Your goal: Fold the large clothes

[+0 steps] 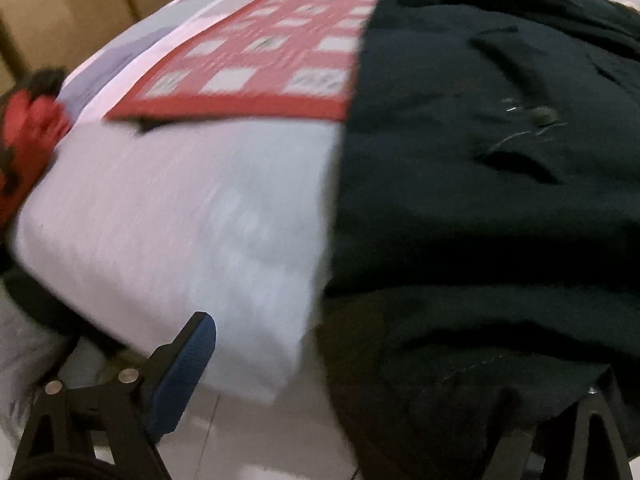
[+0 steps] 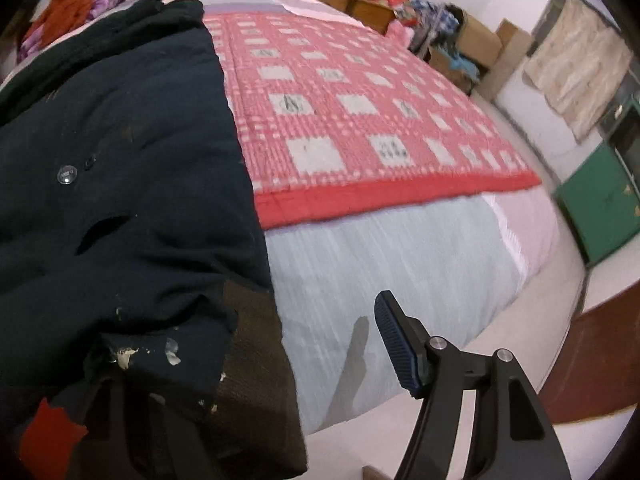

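Observation:
A large dark coat (image 1: pixel 480 160) with buttons and a brown inner hem (image 2: pixel 256 380) lies lengthwise on the bed, its lower end hanging over the near edge. My left gripper (image 1: pixel 392 360) stands wide at that hem. Its blue left pad (image 1: pixel 188 376) is clear of the cloth, and its right finger (image 1: pixel 592 424) is mostly covered by the coat. My right gripper (image 2: pixel 256 356) is at the hem's other corner. Its blue right pad (image 2: pixel 396 344) is free over the pale sheet, while its left finger (image 2: pixel 120 408) sits under the draped cloth. Neither pair of pads pinches the coat.
A red checked quilt (image 2: pixel 360 120) covers the bed beside the coat, above a pale sheet (image 2: pixel 400 260). White floor (image 1: pixel 248 432) lies below the bed edge. A green cabinet (image 2: pixel 600 208), cardboard boxes (image 2: pixel 480 44) and clutter line the right wall. A red and black item (image 1: pixel 28 128) lies at the left.

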`<control>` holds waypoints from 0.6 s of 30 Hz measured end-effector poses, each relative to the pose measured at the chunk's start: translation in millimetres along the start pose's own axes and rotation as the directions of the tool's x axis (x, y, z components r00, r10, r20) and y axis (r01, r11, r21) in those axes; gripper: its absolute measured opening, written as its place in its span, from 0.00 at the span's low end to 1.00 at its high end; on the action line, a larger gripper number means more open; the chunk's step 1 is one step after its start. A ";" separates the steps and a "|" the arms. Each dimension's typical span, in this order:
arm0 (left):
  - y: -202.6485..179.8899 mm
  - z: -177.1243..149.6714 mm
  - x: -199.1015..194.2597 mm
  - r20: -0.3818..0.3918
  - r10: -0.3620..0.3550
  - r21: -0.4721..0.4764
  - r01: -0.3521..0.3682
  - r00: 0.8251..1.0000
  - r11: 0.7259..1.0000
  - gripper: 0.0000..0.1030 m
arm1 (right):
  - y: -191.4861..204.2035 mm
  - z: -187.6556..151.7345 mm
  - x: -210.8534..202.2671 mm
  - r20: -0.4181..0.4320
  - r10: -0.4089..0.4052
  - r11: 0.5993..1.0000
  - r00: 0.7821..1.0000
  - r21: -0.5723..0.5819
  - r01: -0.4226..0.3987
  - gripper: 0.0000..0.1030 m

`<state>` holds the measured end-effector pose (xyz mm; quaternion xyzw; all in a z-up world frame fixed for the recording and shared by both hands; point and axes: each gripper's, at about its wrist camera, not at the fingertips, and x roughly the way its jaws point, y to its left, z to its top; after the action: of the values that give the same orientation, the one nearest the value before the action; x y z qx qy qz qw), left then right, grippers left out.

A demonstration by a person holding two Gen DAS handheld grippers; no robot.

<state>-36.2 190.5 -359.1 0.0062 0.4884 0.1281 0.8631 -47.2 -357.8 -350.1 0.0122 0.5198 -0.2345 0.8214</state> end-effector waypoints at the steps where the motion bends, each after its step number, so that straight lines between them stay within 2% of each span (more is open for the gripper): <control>1: 1.7 -2.1 -1.1 -0.008 0.004 -0.004 -0.004 1.000 1.000 0.74 | 5.6 -3.4 -1.2 -0.008 0.000 1.000 1.000 -0.015 -0.001 0.65; 2: 2.5 -4.5 -1.7 -0.026 -0.021 -0.010 0.021 0.999 1.000 0.62 | 11.1 -5.3 -0.2 -0.022 0.026 0.999 0.999 -0.031 -0.026 0.50; 3: 2.4 -5.7 -0.9 -0.048 -0.078 -0.017 0.077 0.996 0.997 0.31 | 15.3 -6.3 0.2 -0.032 0.060 0.997 0.998 -0.049 -0.062 0.36; 4: -0.3 -4.5 -1.2 -0.068 -0.139 -0.019 0.138 0.988 0.990 0.18 | 17.7 -6.1 -0.4 -0.036 0.078 0.995 0.996 -0.057 -0.080 0.29; 5: -2.7 -2.5 -4.1 -0.069 -0.139 -0.010 0.139 0.988 0.990 0.14 | 18.4 -4.4 -1.1 -0.043 0.094 0.994 0.995 -0.059 -0.096 0.21; 6: -3.2 1.0 -7.8 -0.068 -0.162 -0.012 0.162 0.984 0.987 0.13 | 15.5 -1.8 -1.5 -0.052 0.102 0.994 0.993 -0.044 -0.104 0.16; 9: 4.3 11.2 -26.7 -0.045 -0.201 -0.031 0.199 0.979 0.979 0.13 | -4.2 2.5 -6.2 -0.066 0.137 0.991 0.988 0.023 -0.135 0.11; 18: 13.5 33.7 -99.8 0.043 -0.246 0.035 0.245 0.968 0.969 0.13 | -30.2 23.6 -57.5 -0.002 0.203 0.979 0.979 -0.022 -0.203 0.08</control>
<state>-59.5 184.7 -255.6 -0.0386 0.4668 0.0129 0.8834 -59.3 -369.6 -283.0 0.0562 0.5183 -0.1439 0.8412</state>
